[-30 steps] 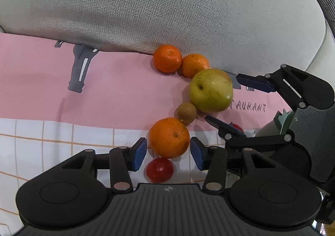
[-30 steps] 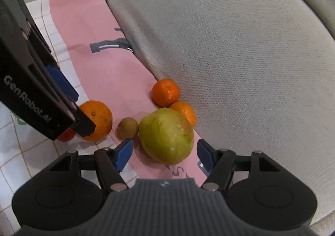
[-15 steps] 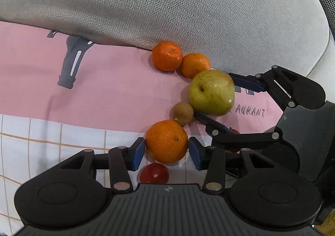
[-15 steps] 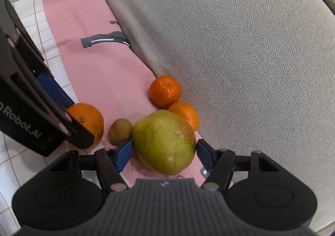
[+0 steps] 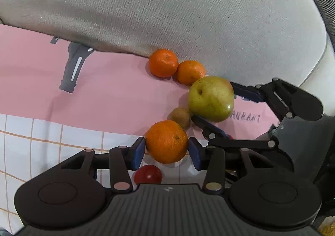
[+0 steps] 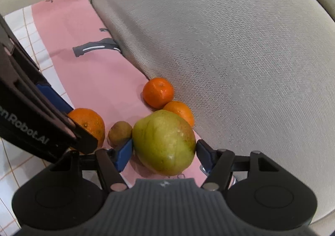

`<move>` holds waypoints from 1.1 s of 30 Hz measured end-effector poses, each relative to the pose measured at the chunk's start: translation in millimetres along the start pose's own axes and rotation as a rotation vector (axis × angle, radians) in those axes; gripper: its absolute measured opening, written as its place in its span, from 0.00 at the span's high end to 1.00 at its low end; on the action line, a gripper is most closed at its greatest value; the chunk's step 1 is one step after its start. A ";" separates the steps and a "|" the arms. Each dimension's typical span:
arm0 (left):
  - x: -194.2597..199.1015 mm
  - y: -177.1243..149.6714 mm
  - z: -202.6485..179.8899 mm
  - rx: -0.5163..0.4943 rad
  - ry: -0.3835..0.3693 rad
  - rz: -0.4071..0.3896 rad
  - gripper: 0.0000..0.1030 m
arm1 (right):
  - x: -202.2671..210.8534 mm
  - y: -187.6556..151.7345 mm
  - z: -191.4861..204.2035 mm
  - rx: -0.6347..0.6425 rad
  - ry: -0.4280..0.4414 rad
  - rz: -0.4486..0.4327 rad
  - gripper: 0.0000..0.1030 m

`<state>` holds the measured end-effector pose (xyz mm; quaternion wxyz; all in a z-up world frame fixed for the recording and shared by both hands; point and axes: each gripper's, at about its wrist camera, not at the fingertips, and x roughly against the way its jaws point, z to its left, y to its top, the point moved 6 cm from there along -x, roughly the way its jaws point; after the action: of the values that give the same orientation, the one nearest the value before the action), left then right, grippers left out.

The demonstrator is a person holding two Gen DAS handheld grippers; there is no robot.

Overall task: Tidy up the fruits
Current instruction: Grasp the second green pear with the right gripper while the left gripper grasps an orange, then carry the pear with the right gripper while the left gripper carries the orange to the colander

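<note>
Item: large orange [image 5: 166,141], which we find gripped between the blue pads of the left tool [image 5: 166,151], both pads touching its sides. We place everything else relative to this orange. Just behind it, touching, a small brown kiwi [image 5: 180,116]. Beyond the kiwi, a big green pear [image 6: 164,141], clasped in the right tool [image 6: 164,153], pads against both flanks. Farther back, against the grey sofa cushion [image 5: 188,9], two mandarins: one deep orange [image 5: 163,62], one paler [image 5: 190,72], touching each other. In front of the orange, a red tomato [image 5: 148,174]. All lie on a pink-and-white cloth [image 5: 104,97].
</note>
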<state>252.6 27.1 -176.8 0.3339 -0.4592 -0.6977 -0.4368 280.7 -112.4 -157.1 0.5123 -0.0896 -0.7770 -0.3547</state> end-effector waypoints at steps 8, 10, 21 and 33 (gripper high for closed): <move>30.5 1.4 -0.8 0.022 0.008 -0.057 0.51 | 26.6 4.2 0.7 -0.073 -0.014 -0.043 0.38; 39.4 0.7 -1.2 0.026 0.013 -0.067 0.51 | 36.3 5.7 2.7 -0.105 -0.010 -0.054 0.38; 79.2 -9.6 -24.0 -0.003 0.025 -0.126 0.51 | 102.6 -4.8 6.4 -0.273 0.001 -0.108 0.38; 106.6 -32.4 -78.1 -0.108 0.007 -0.159 0.51 | 169.5 -39.9 -2.4 -0.356 -0.049 -0.161 0.38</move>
<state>189.6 -13.6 -63.3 0.2752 -0.4182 -0.7062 -0.5006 184.6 -181.2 -29.2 0.4393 -0.1249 -0.7187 -0.5242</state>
